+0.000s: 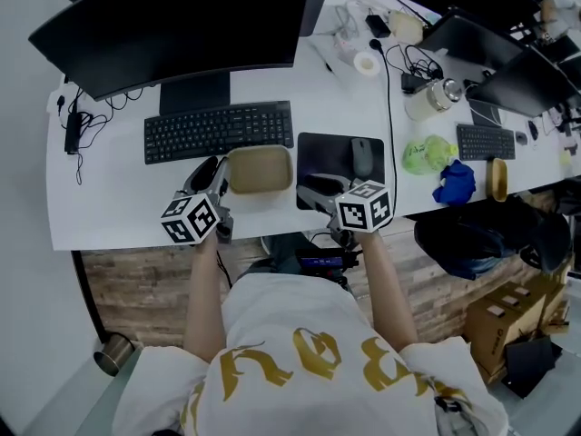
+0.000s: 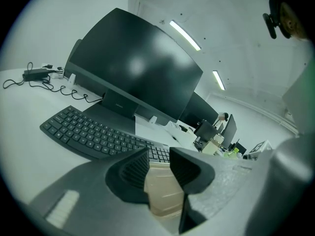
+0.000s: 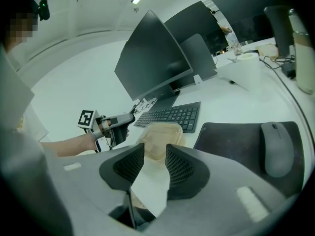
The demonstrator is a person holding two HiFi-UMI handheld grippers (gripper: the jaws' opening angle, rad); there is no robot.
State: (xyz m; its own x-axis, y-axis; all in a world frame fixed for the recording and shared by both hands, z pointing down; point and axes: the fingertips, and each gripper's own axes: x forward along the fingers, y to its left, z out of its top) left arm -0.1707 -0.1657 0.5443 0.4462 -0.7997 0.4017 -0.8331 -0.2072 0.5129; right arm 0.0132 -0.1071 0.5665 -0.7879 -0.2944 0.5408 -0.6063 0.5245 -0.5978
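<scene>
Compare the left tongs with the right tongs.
The left tongs are beside the left edge of the beige container; the right tongs are over the near edge of the mouse pad, clear of the container. The left tongs' jaws frame the container closely; the right tongs' jaws frame mostly bare desk. Both are open.

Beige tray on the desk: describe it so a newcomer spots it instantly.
In front of the big monitor lies a black keyboard on the white desk. At its near right corner, left of the mouse pad, sits the beige tray: the only tan, rounded-square thing among black gear.
</scene>
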